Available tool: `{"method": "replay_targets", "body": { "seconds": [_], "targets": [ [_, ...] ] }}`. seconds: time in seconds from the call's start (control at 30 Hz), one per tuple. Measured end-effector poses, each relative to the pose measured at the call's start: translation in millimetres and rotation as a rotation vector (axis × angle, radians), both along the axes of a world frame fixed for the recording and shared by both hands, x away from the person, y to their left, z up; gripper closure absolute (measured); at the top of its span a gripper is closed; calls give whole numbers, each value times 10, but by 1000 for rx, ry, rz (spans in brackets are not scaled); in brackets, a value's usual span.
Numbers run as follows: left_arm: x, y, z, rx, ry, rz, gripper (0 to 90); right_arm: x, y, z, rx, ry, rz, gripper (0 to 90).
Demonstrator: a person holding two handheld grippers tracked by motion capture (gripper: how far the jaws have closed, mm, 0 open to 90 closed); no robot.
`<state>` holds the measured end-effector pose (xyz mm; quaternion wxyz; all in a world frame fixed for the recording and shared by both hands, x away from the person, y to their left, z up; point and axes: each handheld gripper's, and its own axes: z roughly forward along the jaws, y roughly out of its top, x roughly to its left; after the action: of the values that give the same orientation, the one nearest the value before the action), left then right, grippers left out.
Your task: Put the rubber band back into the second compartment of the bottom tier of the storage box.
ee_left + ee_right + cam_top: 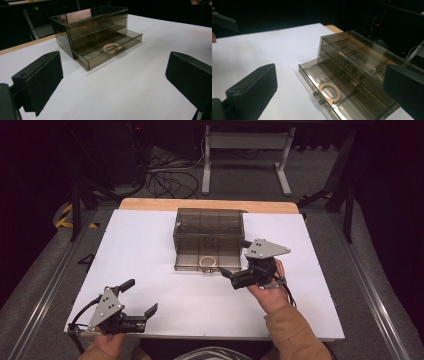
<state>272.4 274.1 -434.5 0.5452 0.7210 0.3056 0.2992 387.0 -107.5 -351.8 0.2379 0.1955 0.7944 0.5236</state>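
A smoky clear drawer box (209,222) stands at the middle back of the white table (140,245). Its bottom drawer (190,261) is pulled out, and a beige bead bracelet (207,262) lies in it near the front. My right gripper (234,257) hovers just right of that drawer, jaws wide open and nothing between them. In the right gripper view the bracelet (330,91) lies in the drawer (312,72) below the jaws. My left gripper (142,295) rests open at the table's front left, and its view looks toward the box (95,22) and bracelet (110,46).
A wooden strip (210,204) borders the table's far edge. Beyond it stand a white frame (245,150) and loose cables (167,177) on the floor. Bare white tabletop spreads left of the box and between the two grippers.
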Motion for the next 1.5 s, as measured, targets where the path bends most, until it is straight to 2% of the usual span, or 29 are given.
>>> {"method": "replay_targets", "body": {
  "seconds": [0.1,0.23,0.4,0.53,0.77,1.07,1.5],
  "targets": [
    [1,7,0,-8,-1,5,18,-69,-72,1,26,-13,-1,3],
    [-6,13,7,0,0,6,18,-130,-169,-17,38,-18,-7,0],
    [-3,20,9,3,-7,7,18,-193,-324,-101,63,-16,-14,0],
    [-7,19,10,0,-7,10,18,-219,-437,-180,62,2,-24,0],
    [-7,23,12,2,-11,11,18,-325,-612,-282,74,-26,-61,0],
    [-8,24,10,1,-11,13,18,-359,-764,-502,70,18,-43,0],
    [-3,18,1,7,-9,14,18,-372,-924,-857,32,92,-70,0]
  ]
}}
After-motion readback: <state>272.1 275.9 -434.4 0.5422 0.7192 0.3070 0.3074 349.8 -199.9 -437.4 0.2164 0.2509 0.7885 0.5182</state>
